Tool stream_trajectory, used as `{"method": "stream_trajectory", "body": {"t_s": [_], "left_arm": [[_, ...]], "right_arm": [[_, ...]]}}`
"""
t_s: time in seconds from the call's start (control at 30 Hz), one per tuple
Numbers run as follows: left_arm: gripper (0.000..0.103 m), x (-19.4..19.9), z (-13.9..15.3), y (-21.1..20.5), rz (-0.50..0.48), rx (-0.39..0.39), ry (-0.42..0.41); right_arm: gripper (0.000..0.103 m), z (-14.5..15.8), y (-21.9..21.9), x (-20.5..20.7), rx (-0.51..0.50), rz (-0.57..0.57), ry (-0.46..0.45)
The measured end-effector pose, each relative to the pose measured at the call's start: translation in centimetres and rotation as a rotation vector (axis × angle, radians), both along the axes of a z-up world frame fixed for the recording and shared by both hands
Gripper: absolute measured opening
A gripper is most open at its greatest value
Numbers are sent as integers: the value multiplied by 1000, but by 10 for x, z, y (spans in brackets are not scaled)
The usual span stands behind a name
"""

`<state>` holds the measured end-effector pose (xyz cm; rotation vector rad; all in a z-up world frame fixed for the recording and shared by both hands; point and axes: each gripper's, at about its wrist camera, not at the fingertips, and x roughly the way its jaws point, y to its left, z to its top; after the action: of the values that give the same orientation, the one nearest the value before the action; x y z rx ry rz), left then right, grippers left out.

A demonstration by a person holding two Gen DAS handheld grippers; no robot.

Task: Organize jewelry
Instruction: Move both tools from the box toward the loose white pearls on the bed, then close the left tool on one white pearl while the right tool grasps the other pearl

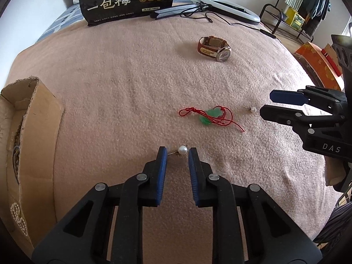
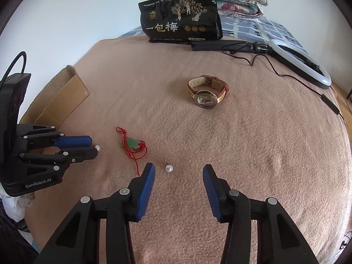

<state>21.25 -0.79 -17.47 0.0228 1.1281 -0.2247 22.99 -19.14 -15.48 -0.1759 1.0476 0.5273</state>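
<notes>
Jaws: left gripper (image 1: 177,151) narrowly parted astride pearl earring (image 1: 182,149), 12 o'clock, on bed blanket (image 1: 123,83); right gripper (image 2: 178,171) wide. Earring: light, smooth, slippery; grip the bead, not the post

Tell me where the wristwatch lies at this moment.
The wristwatch lies on the pink blanket, beyond the red-corded green pendant and both pearl earrings, short of the black snack bag; in the left wrist view it appears upper right.
</notes>
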Motion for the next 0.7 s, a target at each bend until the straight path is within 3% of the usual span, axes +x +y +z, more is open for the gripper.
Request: {"method": "stream_trajectory", "body": {"t_s": [0.63, 0.7], "left_arm": [[17, 5, -6, -3, -9, 3, -11], [16, 5, -6, -4, -13, 13, -16]], "right_arm": [[30, -10, 12, 1, -18, 48, 3], [25, -12, 14, 2, -27, 55, 3]]}}
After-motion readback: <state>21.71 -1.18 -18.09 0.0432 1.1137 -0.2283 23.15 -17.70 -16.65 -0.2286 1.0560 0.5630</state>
